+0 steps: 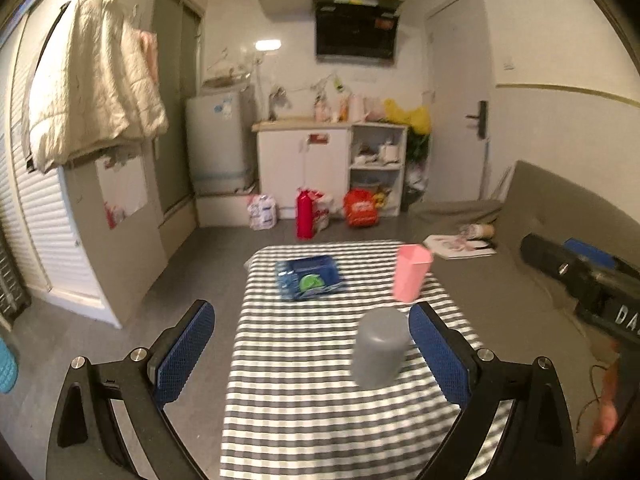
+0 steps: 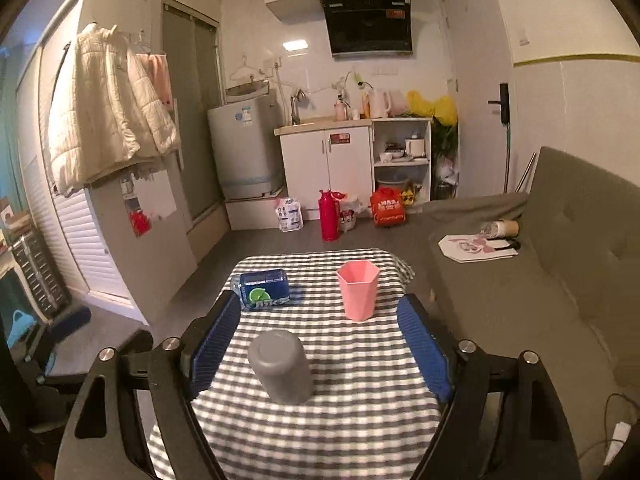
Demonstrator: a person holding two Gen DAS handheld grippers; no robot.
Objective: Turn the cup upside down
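A grey cup [image 1: 380,346] stands upside down on the checked tablecloth [image 1: 304,360]; it also shows in the right wrist view [image 2: 282,366]. A pink cup [image 1: 412,272] stands upright behind it, mouth up in the right wrist view [image 2: 358,290]. My left gripper [image 1: 312,364] is open and empty, raised over the table, the grey cup just inside its right finger. My right gripper [image 2: 320,346] is open and empty, with the grey cup between its fingers but apart from both.
A blue wet-wipe pack [image 1: 310,278] lies at the table's far left [image 2: 264,290]. A grey sofa [image 2: 520,280] with papers runs along the right. The other gripper's body [image 1: 588,280] is at the right. A red bottle [image 2: 329,216] and bags stand on the floor.
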